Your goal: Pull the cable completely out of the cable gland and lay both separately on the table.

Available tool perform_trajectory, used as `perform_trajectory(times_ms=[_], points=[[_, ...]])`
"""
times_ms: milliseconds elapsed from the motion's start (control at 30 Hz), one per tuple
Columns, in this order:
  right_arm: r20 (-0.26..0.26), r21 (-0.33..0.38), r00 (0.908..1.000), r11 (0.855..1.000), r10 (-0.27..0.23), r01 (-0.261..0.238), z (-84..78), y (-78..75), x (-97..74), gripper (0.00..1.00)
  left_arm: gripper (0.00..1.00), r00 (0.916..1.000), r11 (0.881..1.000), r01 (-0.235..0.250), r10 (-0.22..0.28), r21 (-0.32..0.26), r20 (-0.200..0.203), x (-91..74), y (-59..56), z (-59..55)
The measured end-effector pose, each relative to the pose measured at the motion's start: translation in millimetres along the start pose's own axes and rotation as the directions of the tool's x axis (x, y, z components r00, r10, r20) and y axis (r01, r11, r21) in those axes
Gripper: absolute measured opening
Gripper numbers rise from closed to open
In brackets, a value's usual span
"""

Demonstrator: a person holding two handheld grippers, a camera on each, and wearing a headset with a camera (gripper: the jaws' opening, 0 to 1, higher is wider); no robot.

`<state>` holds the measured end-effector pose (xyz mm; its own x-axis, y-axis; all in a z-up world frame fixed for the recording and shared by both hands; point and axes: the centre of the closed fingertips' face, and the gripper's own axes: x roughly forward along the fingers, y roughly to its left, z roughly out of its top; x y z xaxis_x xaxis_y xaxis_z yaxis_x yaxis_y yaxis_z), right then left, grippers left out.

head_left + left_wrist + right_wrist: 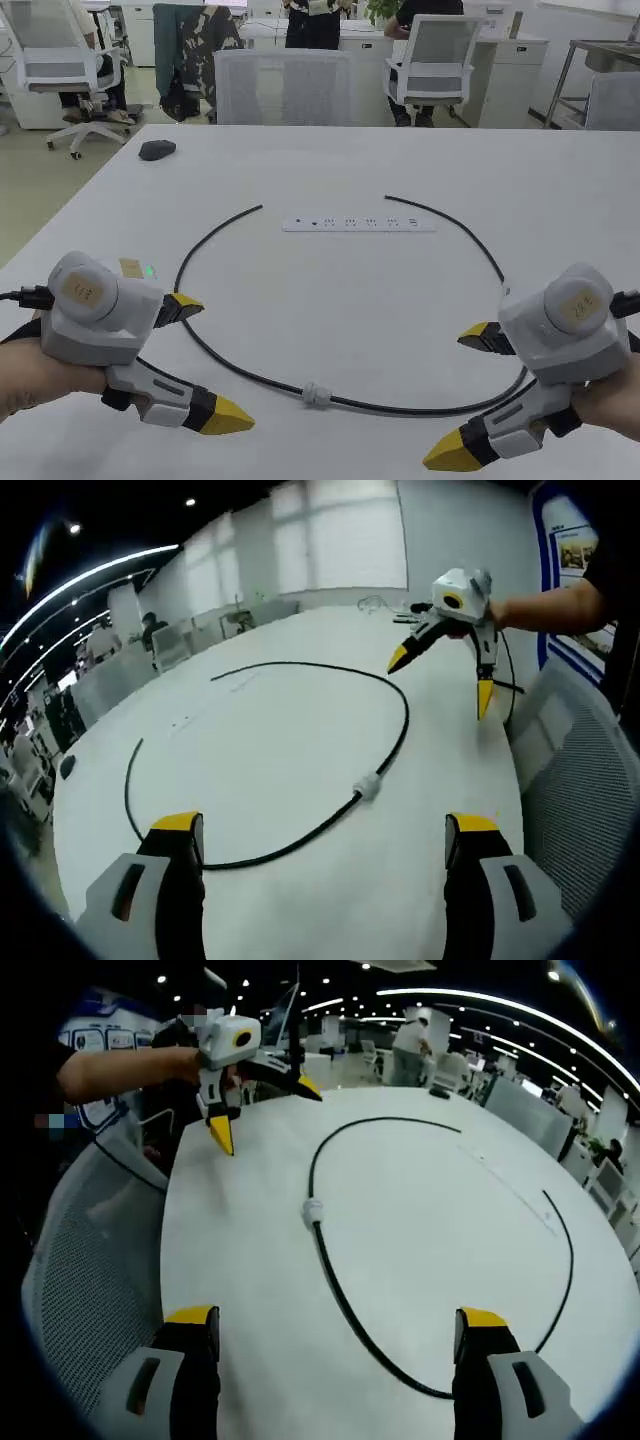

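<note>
A long black cable lies in a wide loop on the white table. A small white cable gland sits on it at the near middle, the cable running through it; I see the gland again in the left gripper view and the right gripper view. My left gripper hovers open at the near left, to the left of the gland. My right gripper hovers open at the near right. Neither touches the cable. From the left gripper view the right gripper shows across the table; from the right gripper view the left gripper does.
A white power strip lies inside the cable loop. A dark mouse rests at the far left of the table. Office chairs and people stand beyond the far edge.
</note>
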<state>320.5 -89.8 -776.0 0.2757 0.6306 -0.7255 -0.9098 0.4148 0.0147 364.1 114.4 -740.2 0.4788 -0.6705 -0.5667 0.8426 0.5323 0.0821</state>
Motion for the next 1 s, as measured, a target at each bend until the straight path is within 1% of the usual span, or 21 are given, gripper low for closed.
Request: perform_trajectory(times_ms=[67,167,267,367,433,633,700,733,800,833,900,967,1000], points=[[0.001,0.004,1.0000,1.000,-0.001,0.001,-1.5,-0.5,-2.0,0.99,1.00,1.0000,1.000,-0.001,0.001,0.001,0.003,-0.3,0.6,1.1],[-0.001,0.014,1.0000,1.000,-0.006,0.006,-3.4,-2.3,-4.0,0.99,1.00,0.9999,0.999,-0.012,0.012,0.034,-0.012,-0.6,3.1,-1.0],[0.005,0.018,1.0000,1.000,-0.007,0.007,-3.1,-2.0,-5.4,0.99,1.00,1.0000,1.000,-0.001,0.002,0.016,-0.008,-0.6,0.5,-0.7],[0.010,0.017,0.9999,1.000,-0.001,0.000,-2.9,-0.7,-5.6,0.99,1.00,1.0000,1.000,-0.002,0.002,0.025,-0.003,-0.9,0.6,0.7],[0.010,0.013,1.0000,1.000,0.000,0.000,-2.7,-0.3,-5.4,0.99,1.00,1.0000,1.000,0.002,-0.002,0.009,-0.005,-0.3,1.3,-0.1],[0.012,0.014,0.9999,1.000,-0.003,0.003,-1.6,-0.7,-4.8,0.99,1.00,1.0000,1.000,0.009,-0.009,0.007,-0.004,-0.4,-0.4,-1.5],[0.009,0.015,1.0000,1.000,0.000,0.000,-1.8,-1.0,-3.8,0.99,1.00,0.9997,1.000,0.023,-0.023,0.010,-0.006,-0.8,-2.9,-2.3],[0.011,0.017,0.9999,1.000,0.002,-0.003,-1.3,-0.8,-3.1,0.99,1.00,0.9993,0.999,0.037,-0.037,0.018,-0.007,-1.6,-5.6,-2.7],[0.024,0.027,0.9996,0.999,0.018,-0.018,1.3,1.7,-1.9,0.99,1.00,0.9992,0.998,0.040,-0.040,0.040,0.000,-2.9,-6.6,-1.7],[0.040,0.041,0.9988,0.999,0.028,-0.030,4.4,3.3,-0.9,0.99,1.00,0.9994,0.998,0.036,-0.036,0.051,0.003,-3.4,-5.9,-1.0],[0.064,0.029,0.9979,1.000,0.008,-0.010,10.0,-0.1,0.0,0.99,1.00,0.9993,0.998,0.036,-0.036,0.044,0.007,-3.9,-5.1,-0.1],[0.087,0.037,0.9962,0.999,-0.001,-0.002,16.0,-1.5,0.9,0.99,1.00,0.9994,0.999,0.030,-0.031,0.039,0.013,-5.0,-3.3,0.8],[0.103,0.045,0.9947,0.999,-0.004,0.000,19.5,-2.3,1.1,0.95,1.00,0.9994,0.999,0.029,-0.030,0.037,0.015,-5.4,-2.7,1.0]])
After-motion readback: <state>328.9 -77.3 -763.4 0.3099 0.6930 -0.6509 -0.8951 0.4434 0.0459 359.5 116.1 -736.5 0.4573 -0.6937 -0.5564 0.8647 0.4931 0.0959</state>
